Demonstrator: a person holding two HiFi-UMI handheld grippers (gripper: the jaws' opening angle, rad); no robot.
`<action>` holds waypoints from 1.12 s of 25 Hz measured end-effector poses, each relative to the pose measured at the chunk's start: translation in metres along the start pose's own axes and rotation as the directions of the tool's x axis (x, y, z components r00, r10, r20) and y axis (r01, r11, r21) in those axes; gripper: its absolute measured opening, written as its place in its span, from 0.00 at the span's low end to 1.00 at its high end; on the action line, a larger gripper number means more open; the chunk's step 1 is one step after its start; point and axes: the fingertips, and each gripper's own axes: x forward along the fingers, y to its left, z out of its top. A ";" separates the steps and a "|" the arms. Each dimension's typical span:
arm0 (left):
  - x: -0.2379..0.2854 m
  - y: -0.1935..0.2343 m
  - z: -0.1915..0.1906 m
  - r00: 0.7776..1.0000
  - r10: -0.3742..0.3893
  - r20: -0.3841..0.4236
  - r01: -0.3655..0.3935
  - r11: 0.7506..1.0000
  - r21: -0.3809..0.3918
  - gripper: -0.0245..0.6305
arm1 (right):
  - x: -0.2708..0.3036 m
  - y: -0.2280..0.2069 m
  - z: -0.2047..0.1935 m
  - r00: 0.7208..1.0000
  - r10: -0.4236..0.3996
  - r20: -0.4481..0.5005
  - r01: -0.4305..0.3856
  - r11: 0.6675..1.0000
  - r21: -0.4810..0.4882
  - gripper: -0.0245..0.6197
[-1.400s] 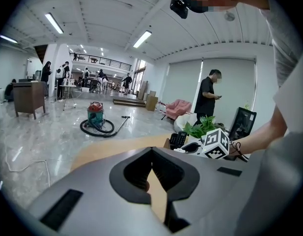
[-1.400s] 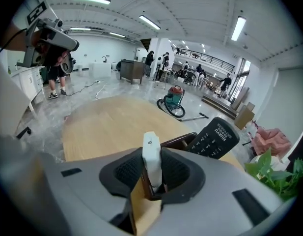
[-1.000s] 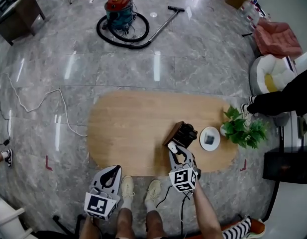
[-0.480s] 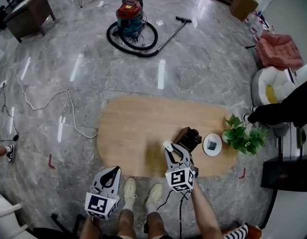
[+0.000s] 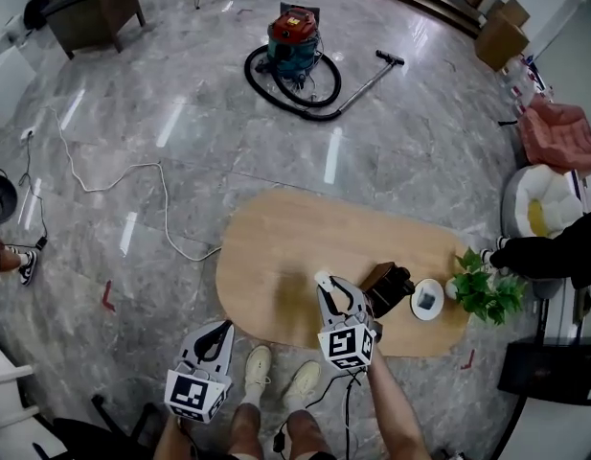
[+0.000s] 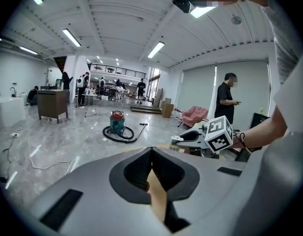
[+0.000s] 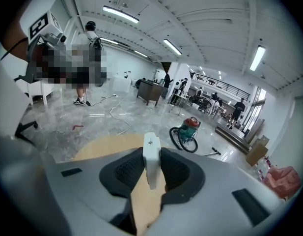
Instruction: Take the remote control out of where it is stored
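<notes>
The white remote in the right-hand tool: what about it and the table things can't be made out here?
Buttons of the remote: the right gripper view shows only a narrow side, its lower end hidden between the jaws; too small in the head view.
Inside of the dark holder: too small and dark in the head view.
The item on the white plate: too small in the head view.

Glossy grey marble floor. An oval wooden table lies under the right gripper; a vacuum cleaner stands well beyond it, a cable to its left.

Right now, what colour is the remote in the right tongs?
White remote, clearest in the right gripper view.
</notes>
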 end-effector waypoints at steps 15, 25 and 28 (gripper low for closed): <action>-0.019 0.060 -0.045 0.996 0.083 -0.045 -0.086 0.994 -0.068 0.05 | 0.076 0.080 0.004 0.990 0.138 -0.005 -0.138 0.989 -0.060 0.21; -0.018 0.078 -0.081 0.991 0.099 -0.090 -0.108 0.990 -0.092 0.05 | 0.112 0.118 -0.017 0.985 0.174 -0.018 -0.175 0.980 -0.094 0.21; -0.017 0.082 -0.089 0.990 0.103 -0.099 -0.113 0.989 -0.101 0.05 | 0.120 0.125 -0.024 0.983 0.182 -0.026 -0.184 0.978 -0.096 0.21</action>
